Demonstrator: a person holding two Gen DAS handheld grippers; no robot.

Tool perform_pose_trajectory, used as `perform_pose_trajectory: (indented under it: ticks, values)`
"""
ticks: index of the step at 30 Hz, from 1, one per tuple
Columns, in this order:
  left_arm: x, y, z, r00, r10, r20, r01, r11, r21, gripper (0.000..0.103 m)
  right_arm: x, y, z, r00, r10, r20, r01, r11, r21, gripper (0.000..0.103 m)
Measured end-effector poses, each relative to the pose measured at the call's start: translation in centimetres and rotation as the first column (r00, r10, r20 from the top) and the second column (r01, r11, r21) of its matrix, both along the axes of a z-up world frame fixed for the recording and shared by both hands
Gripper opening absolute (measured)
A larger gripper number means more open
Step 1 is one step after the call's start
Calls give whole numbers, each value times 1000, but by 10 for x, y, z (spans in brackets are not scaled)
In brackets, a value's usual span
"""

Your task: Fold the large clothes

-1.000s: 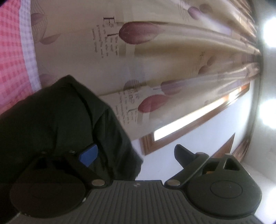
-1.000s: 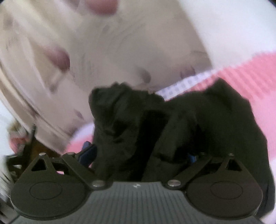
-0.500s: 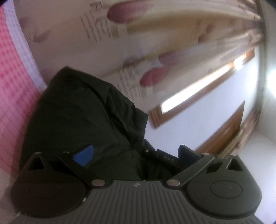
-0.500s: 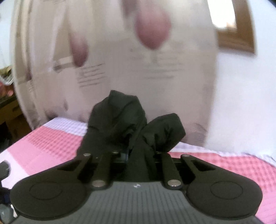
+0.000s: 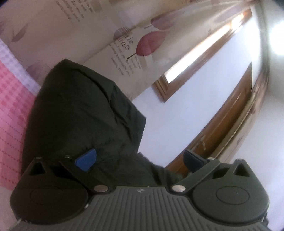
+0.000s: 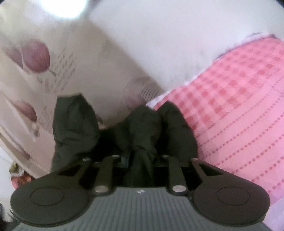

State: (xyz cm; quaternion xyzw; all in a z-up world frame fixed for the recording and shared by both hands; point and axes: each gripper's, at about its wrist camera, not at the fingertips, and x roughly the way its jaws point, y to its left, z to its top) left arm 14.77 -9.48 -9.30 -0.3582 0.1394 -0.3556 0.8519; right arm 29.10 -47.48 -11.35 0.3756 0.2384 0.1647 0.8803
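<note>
A pink checked bedspread (image 6: 239,110) with dotted stripes fills the right side of the right wrist view; in the left wrist view it (image 5: 10,113) lies at the left edge, bordered by a pale lilac checked band (image 5: 21,71). Beyond it hangs a cream curtain (image 5: 99,35) printed with purple tulip shapes and lines of dark script, also seen blurred on the left of the right wrist view (image 6: 44,71). To its right in the left wrist view stand a white wall (image 5: 195,106), a wooden-framed window (image 5: 200,58) showing bright light, and a curved brown wooden frame (image 5: 229,120). A bright glare (image 6: 63,7) sits at the top of the right wrist view.
</note>
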Motion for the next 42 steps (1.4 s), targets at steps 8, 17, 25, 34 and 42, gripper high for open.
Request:
perform_pose_trajectory:
  ticks: [8,17,25,34,42]
  values:
    - [-1,-6,-11,999,-17,37,15,999,45,103,-88,8,85,983,40,181,0,976,-218,79]
    - [-5,3,-3,1000,13,15,-13,1000,2,103,-99,95,82,981,162,109,-60,782,-620,9]
    - [-5,-4,-5,998,21,56,-25,997,76,103,-104,29,6,998,-59,4,55,898,-437,0]
    - [-8,-8,-11,998,21,64,-25,998,65,103,-113,43,79,977,84,195,1,917,-399,100]
    - [-9,-3,2,999,38,34,-40,998,52,103,-72,99,63,973,212,95,-113,789,-604,10]
